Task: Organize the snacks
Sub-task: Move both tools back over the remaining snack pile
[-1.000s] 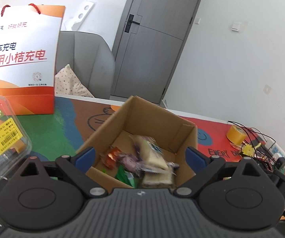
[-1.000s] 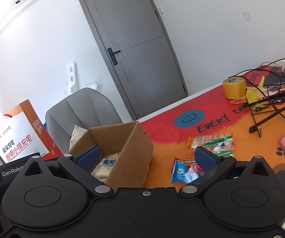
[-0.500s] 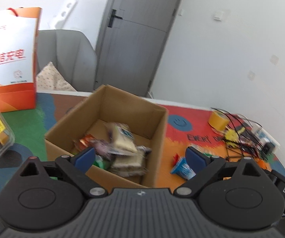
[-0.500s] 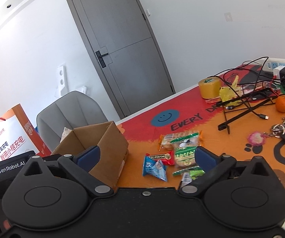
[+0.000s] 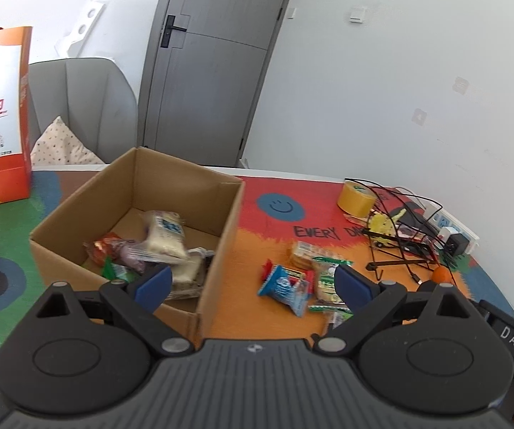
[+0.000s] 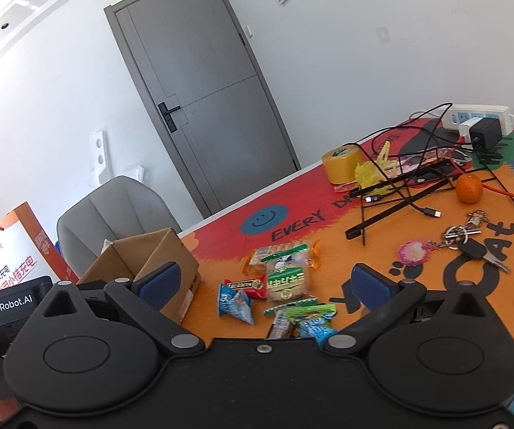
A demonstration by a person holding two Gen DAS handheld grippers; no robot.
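Both tongs had swung rightward from the cardboard box toward the loose snack packets on the counter. The left tongs and right tongs gaped wide, empty, touching nothing. Several snacks lay inside the box.

Black left claw and right claw, blue pads, silver screws.

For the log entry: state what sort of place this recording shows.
Probably a room in a home or small office: a grey interior door, a padded grey chair pulled up to a table with a colourful printed mat, and a power strip with chargers among everyday clutter.
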